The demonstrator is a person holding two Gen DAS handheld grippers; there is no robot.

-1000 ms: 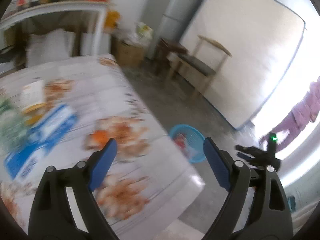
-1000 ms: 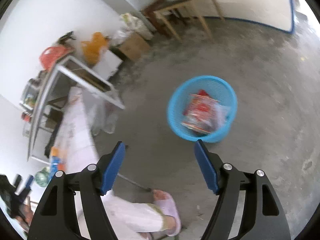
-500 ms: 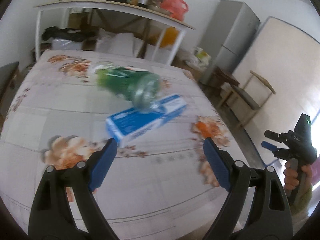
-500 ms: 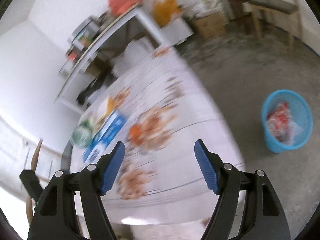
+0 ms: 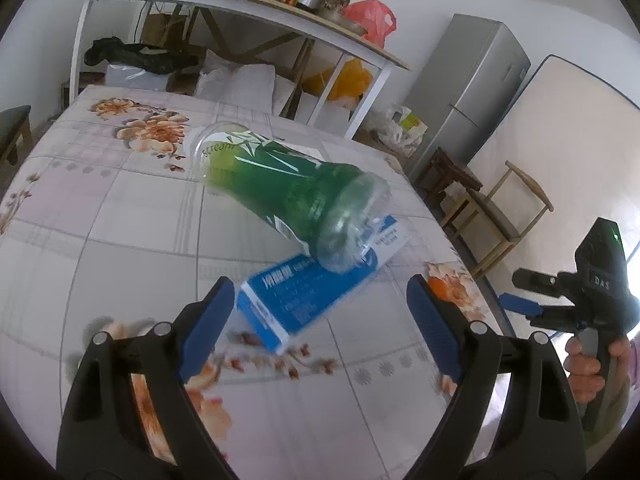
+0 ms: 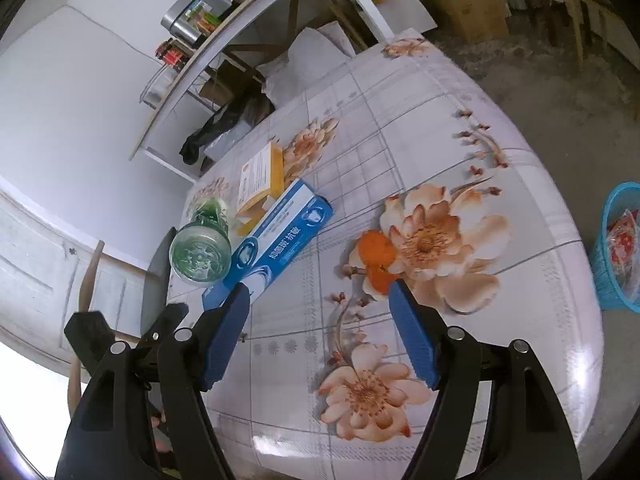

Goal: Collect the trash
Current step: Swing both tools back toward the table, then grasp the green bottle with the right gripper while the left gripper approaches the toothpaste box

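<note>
Both grippers now swung round from the floor and the blue basket (image 6: 618, 248) to face the flowered worktop (image 5: 120, 216); 1 second ago the right wrist view looked straight down on that basket, now pushed out to 3 o'clock at the frame edge, with red wrappers already inside. Probably a return trip after a drop, with the next pick-up about to start.

Nearest in the left wrist view, left gripper (image 5: 316, 312) spread wide, nothing between the blue pads, hovering just short of the blue box (image 5: 316, 292) at 12 o'clock. Right gripper (image 6: 320, 332) likewise wide and empty in its own view, its left pad overlapping the near end of the same box at 10 o'clock; touching or merely in front, impossible to tell. Also seen from the side at 3 o'clock in the left wrist view, held in a hand (image 5: 592, 368).

Beyond the box, green bottle (image 5: 280, 196) lying on its side, clear base resting against or on top of the box. Further off, a yellow carton (image 6: 260, 176) at 11 o'clock in the right wrist view, hidden behind the bottle in the left one.

Near worktop pattern smeared by motion. Bottle cap end out of sight. Basket cut by the frame rim, contents only partly readable.
</note>
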